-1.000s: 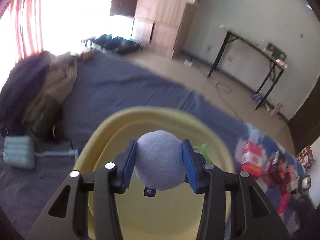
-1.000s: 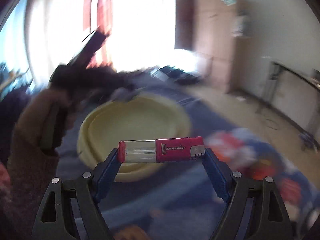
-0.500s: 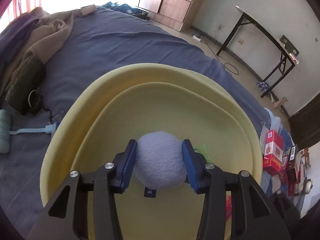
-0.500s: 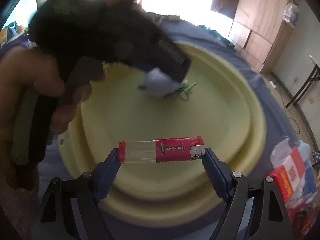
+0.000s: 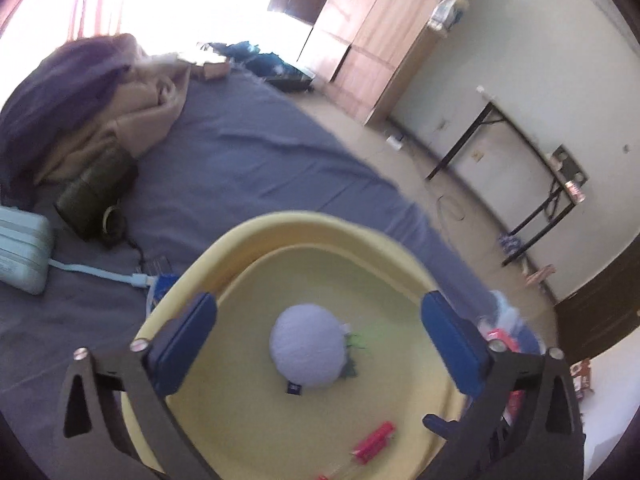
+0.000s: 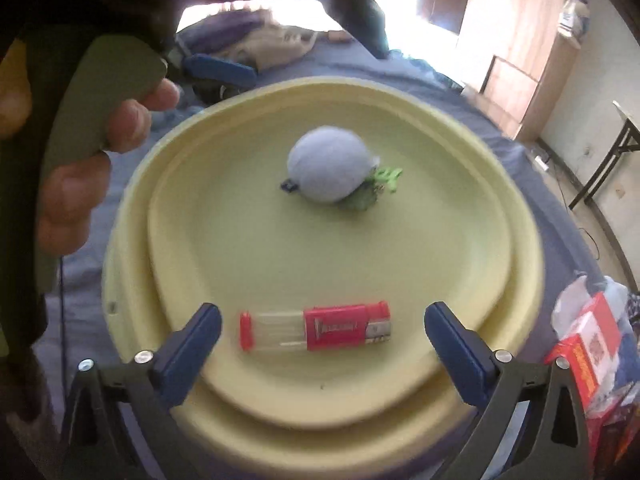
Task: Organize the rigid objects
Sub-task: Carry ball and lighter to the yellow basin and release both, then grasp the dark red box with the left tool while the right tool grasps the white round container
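Both tongs are opening wide over the yellow basin (image 6: pixel 524 264) sitting on the bed (image 5: pixel 248 168). The left tongs (image 5: pixel 318 340) are releasing the pale blue ball (image 5: pixel 308 354) mid-basin; the right tongs (image 6: pixel 322 340) are letting the red lighter (image 6: pixel 316 330) lie near its rim.

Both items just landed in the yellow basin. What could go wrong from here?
1. The round pale-blue plush ball sits loose on the shallow yellow plastic basin; it may roll if the bed shifts.
2. The red and clear lighter lies between the opening right tongs; a forward pull-out could drag it.
3. The left tongs, opening, bracket the ball and could nudge it.
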### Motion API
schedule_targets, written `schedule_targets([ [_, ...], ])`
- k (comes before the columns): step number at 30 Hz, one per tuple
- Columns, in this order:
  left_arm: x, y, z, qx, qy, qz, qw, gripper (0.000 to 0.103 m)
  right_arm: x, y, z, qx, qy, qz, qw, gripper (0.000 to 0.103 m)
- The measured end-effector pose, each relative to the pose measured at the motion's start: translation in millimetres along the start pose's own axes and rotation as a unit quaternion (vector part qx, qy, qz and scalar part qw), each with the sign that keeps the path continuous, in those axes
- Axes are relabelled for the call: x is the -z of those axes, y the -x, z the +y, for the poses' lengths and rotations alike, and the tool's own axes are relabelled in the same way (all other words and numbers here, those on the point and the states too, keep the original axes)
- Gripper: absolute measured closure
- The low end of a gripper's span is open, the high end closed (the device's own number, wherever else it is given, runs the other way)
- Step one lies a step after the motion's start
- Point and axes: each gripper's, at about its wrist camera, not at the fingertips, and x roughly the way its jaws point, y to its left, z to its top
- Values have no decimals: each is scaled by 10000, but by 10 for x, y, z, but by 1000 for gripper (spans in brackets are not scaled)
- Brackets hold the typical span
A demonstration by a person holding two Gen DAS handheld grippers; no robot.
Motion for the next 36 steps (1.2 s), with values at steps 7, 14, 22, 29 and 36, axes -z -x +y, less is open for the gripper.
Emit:
schedule_targets([
  [7, 56, 245, -773, 296, -690, -510, 9959, 0, 641, 1284, -767, 1395, -1623, -1167, 9698, 0],
  [14, 605, -138, -2054, 1681, -1699, 11, 9710, 0, 2215, 2582, -1836, 3661, -3801, -1520, 8357, 0],
  [22, 1498, -604, -3044, 1393, -3318, 483, 9318, 0, 3078, 2850, -2279, 3543, -4834, -1367, 7887, 0],
  [29, 1706, -682, -3046, 1211, -3576, 661, 9236, 0, 2890, 2892, -2366, 2784, -4566, -1544, 8308, 0],
  [36, 1708, -792, -3009, 1127, -3527, 753, 9259, 0, 2683, 2660, -2315, 3042, -4018, -1214, 8552, 3],
])
